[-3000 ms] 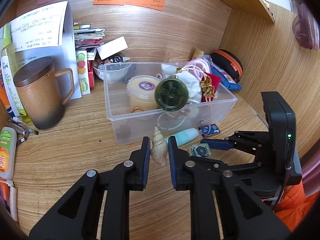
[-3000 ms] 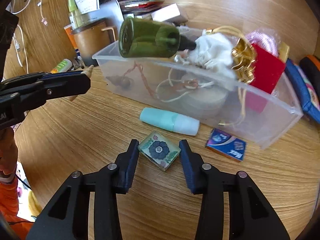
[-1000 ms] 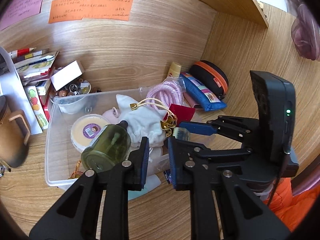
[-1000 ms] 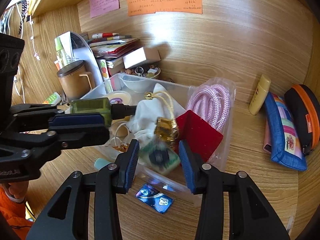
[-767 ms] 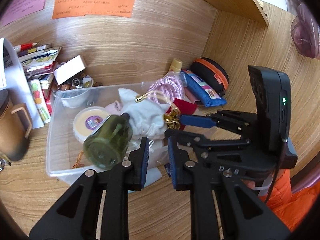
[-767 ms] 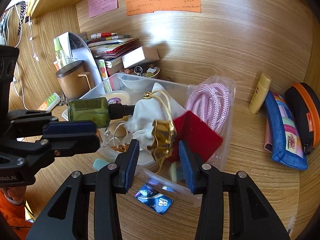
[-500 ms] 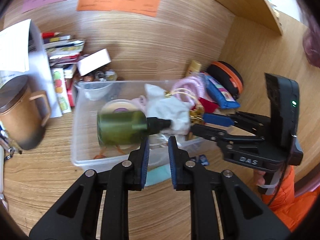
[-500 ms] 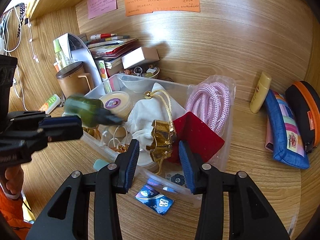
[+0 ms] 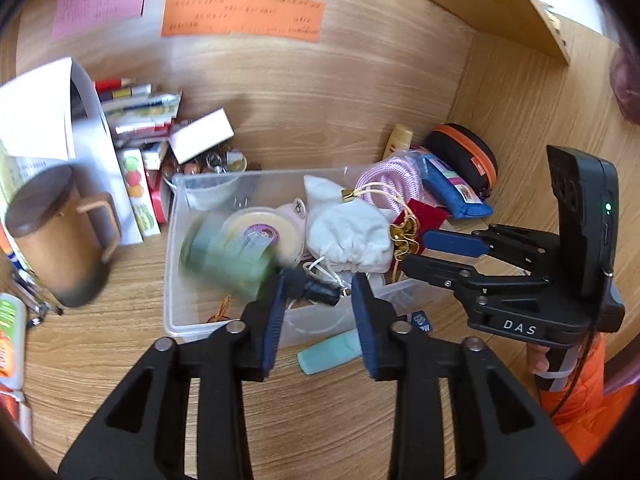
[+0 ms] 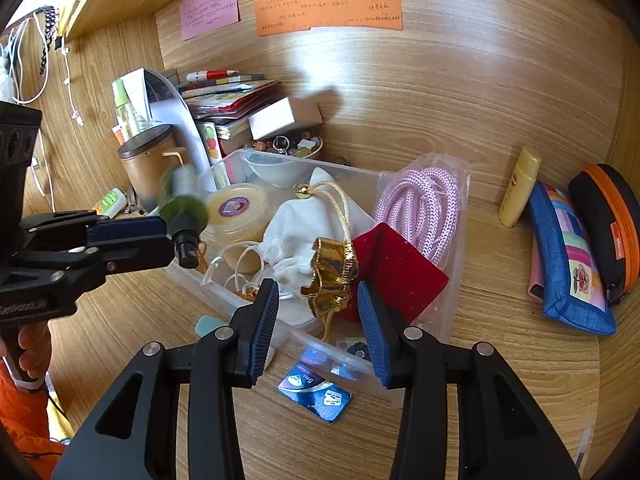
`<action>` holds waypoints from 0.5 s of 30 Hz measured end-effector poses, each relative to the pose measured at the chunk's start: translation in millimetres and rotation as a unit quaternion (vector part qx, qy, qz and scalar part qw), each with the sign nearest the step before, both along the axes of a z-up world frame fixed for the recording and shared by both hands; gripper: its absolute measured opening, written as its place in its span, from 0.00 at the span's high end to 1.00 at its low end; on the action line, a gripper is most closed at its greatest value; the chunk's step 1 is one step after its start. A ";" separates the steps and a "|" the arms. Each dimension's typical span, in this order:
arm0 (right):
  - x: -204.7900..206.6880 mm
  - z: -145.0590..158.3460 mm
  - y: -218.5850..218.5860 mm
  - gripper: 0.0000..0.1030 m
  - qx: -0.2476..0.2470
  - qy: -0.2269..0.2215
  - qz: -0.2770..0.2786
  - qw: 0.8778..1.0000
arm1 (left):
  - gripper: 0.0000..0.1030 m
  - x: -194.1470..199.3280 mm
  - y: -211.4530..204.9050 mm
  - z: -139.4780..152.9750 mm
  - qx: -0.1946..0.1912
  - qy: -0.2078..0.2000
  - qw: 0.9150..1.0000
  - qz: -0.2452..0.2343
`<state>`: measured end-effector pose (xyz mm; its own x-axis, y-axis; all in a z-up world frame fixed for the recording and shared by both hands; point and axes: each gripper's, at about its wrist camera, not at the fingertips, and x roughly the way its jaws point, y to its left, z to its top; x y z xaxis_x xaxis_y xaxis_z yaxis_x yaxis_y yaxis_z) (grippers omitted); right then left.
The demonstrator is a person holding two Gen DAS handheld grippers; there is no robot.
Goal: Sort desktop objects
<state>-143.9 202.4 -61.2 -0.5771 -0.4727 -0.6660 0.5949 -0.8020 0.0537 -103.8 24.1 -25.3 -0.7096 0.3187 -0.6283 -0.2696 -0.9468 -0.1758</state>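
Observation:
A clear plastic bin [image 9: 172, 248] [image 10: 352, 169] holds a white pouch, a pink rope, a red pouch and a yellow jar. A green bottle [image 9: 224, 256] [image 10: 184, 208] is blurred with motion at the bin's left end. Its black nozzle [image 9: 316, 288] lies between the opening jaws of my left gripper [image 9: 318, 308] [image 10: 168, 238], and the pads do not press on it. My right gripper [image 10: 318, 312] [image 9: 414, 250] hangs open over the bin's front right, holding nothing. A flower tile [image 10: 356, 350] lies inside the bin's front corner. A mint tube [image 9: 328, 350] and a blue sachet [image 10: 316, 394] lie on the desk in front.
A brown lidded mug [image 9: 60, 240] stands left of the bin, with stacked books, a white box and a bead bowl behind. To the right lie a yellow tube [image 10: 518, 188], a blue pouch [image 10: 568, 252] and a black-orange case [image 10: 608, 224]. Wooden walls close the back and right.
The right gripper brought the flower tile over the bin and let it go; it now lies inside. The left jaws have parted, and the green bottle has swung round over the bin.

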 end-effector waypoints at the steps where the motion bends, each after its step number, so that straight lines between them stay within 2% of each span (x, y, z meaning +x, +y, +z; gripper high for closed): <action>1: 1.6 0.9 0.0 0.63 0.000 0.001 0.000 1.000 | 0.67 2.4 1.1 1.1 -0.005 0.003 1.000 0.000; 7: 15.5 8.0 2.0 0.63 -0.001 0.014 0.000 1.000 | 0.66 11.2 3.2 2.9 -0.010 0.004 1.000 0.001; 11: 28.0 12.2 7.2 0.57 0.000 0.024 -0.003 1.000 | 0.53 24.1 9.1 3.3 -0.013 0.010 1.000 -0.002; 15: 44.9 15.1 14.7 0.55 -0.002 0.035 -0.006 0.999 | 0.51 40.6 20.5 1.8 -0.023 0.013 1.000 -0.009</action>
